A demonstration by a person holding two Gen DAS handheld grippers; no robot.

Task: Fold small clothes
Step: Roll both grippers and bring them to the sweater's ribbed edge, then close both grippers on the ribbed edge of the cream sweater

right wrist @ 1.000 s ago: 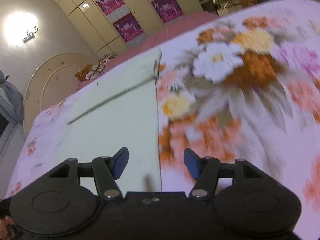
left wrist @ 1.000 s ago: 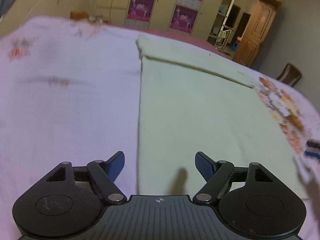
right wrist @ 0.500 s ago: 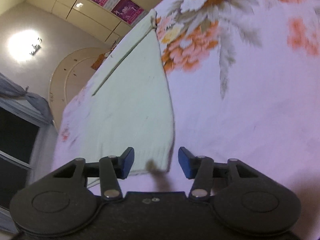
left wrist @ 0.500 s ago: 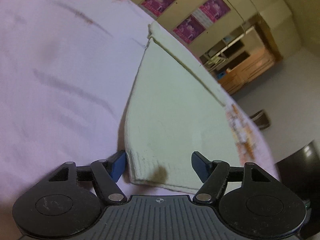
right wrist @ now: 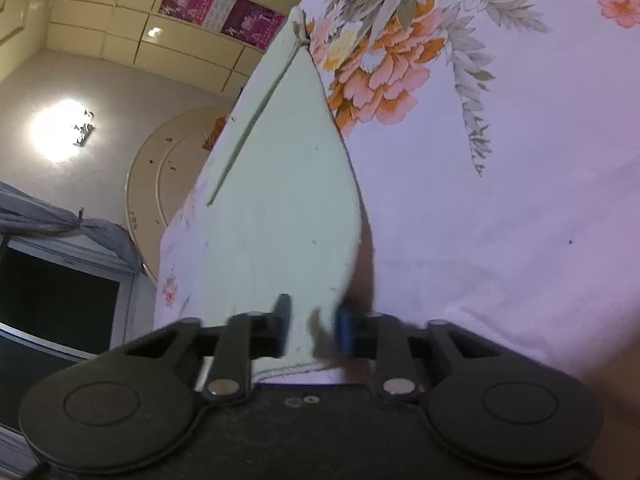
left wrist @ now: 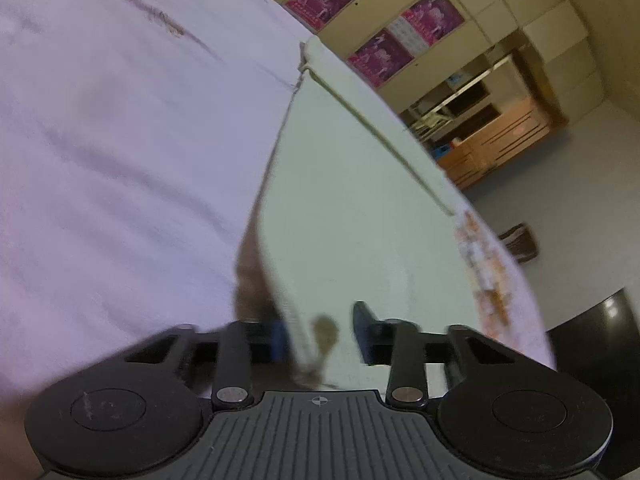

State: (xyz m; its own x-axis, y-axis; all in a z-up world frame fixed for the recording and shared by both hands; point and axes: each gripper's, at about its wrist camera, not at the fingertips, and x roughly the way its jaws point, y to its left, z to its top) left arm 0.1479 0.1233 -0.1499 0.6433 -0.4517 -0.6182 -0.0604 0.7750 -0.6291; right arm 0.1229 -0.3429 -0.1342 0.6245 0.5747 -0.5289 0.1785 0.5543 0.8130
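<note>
A pale green garment (left wrist: pixel 360 200) is laid flat on a floral bed sheet (right wrist: pixel 500 160), its near corners being taken at six o'clock in both wrist views. The left tool (left wrist: pixel 320 336) and right tool (right wrist: pixel 312 330) are seen closing, cloth between their jaws but not yet visibly clamped. A firm pinch, then a joint lift toward the far hem at twelve o'clock, is judged to be called for.
</note>
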